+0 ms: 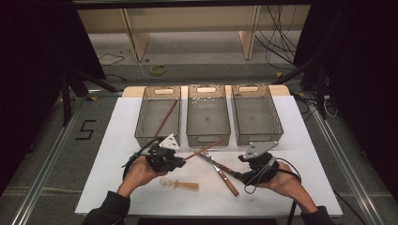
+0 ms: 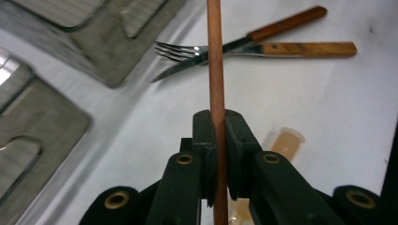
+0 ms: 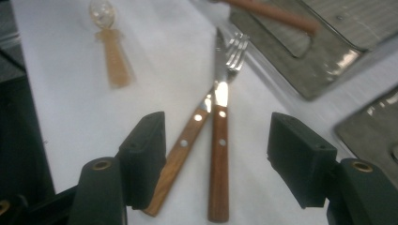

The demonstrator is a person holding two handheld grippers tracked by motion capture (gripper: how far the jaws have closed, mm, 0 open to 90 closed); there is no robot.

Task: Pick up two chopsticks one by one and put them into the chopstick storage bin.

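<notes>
Left gripper [image 2: 217, 140] pinching chopstick [image 2: 215, 56]: slim, round, reddish-brown wood, raised above table [image 1: 122, 140] near middle bin [image 1: 208, 136]. Right gripper [image 3: 216, 159] spread over crossed fork [image 3: 220, 154] and knife [image 3: 180, 150], wooden-handled.

You see three grey wire baskets [image 1: 208, 115] in a row at the frame's upper middle. A clear plastic spoon [image 1: 178, 184] lies at lower centre.

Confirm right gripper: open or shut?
Open. The right gripper fingers stand wide apart above the fork and knife handles, touching neither.
</notes>
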